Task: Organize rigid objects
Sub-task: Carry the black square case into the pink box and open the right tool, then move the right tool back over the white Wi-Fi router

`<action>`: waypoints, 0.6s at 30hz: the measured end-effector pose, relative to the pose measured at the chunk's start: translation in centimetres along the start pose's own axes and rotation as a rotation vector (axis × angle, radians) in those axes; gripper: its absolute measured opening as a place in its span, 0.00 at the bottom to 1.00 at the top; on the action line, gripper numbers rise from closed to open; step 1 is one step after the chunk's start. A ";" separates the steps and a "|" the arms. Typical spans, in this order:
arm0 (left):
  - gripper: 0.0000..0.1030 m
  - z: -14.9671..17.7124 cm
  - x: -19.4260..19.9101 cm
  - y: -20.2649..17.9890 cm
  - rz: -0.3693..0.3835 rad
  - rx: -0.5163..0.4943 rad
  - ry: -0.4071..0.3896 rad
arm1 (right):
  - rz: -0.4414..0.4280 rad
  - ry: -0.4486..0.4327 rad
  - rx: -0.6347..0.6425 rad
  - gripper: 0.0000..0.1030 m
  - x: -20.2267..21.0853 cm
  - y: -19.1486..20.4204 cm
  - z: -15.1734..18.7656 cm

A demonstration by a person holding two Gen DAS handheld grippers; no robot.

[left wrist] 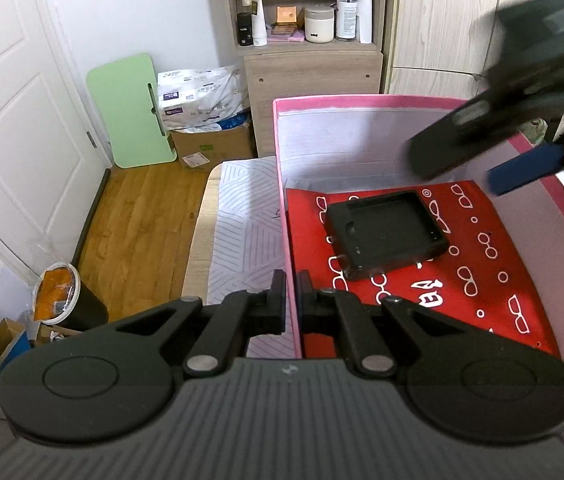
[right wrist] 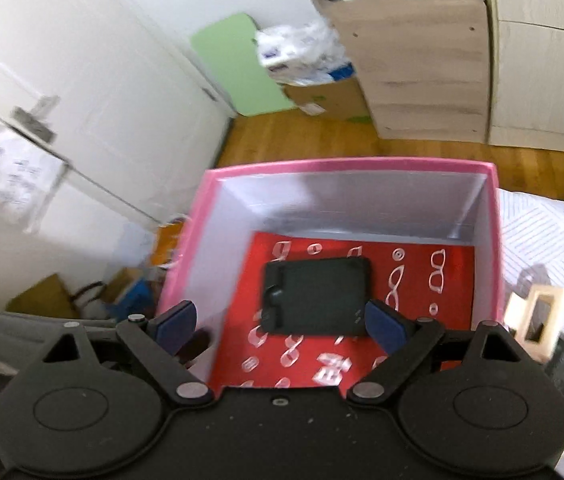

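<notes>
A pink box (left wrist: 282, 148) (right wrist: 345, 166) stands open on the table. Inside it a flat black plastic tray (left wrist: 385, 232) (right wrist: 315, 294) lies on a red sheet printed with white glasses (left wrist: 477, 280) (right wrist: 433, 352). My left gripper (left wrist: 291, 300) is shut on the box's left wall, one finger on each side. My right gripper (right wrist: 282, 326) is open and empty above the box, its blue pads (right wrist: 385, 326) spread over the black tray. It also shows in the left wrist view (left wrist: 481, 160) at the upper right.
The box sits on a white patterned cloth (left wrist: 242, 216) (right wrist: 541, 232) over a wooden table. A small wooden frame block (right wrist: 537, 320) lies right of the box. A bin (left wrist: 62, 296), cardboard boxes and a shelf unit (left wrist: 305, 12) stand on the floor beyond.
</notes>
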State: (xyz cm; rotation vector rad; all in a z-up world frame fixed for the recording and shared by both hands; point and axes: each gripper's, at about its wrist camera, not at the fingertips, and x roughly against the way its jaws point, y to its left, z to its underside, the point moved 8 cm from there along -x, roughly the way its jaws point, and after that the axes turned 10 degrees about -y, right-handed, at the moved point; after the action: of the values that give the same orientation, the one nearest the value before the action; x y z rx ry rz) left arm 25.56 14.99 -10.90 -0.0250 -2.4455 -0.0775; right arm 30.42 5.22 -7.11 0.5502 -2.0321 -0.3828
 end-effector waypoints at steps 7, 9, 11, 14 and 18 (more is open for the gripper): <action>0.05 0.0 0.0 0.0 -0.002 -0.003 0.000 | -0.087 -0.065 -0.006 0.91 7.7 -0.2 1.4; 0.05 0.0 0.0 0.0 -0.001 -0.001 0.000 | -0.098 -0.073 -0.016 0.91 8.8 -1.1 2.3; 0.05 0.0 0.0 0.0 0.001 0.003 0.000 | -0.111 -0.078 -0.021 0.91 10.5 -2.0 3.5; 0.05 0.0 0.0 0.1 0.002 0.006 -0.001 | -0.129 -0.100 -0.065 0.91 12.6 -3.9 5.7; 0.05 0.0 0.0 0.2 0.006 0.014 -0.002 | -0.149 -0.127 -0.127 0.91 14.4 -6.7 9.0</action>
State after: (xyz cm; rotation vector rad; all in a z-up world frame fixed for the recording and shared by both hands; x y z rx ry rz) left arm 25.55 15.22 -10.88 -0.0268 -2.4477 -0.0582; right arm 17.78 -7.66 -4.22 0.6137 -2.0769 -0.6465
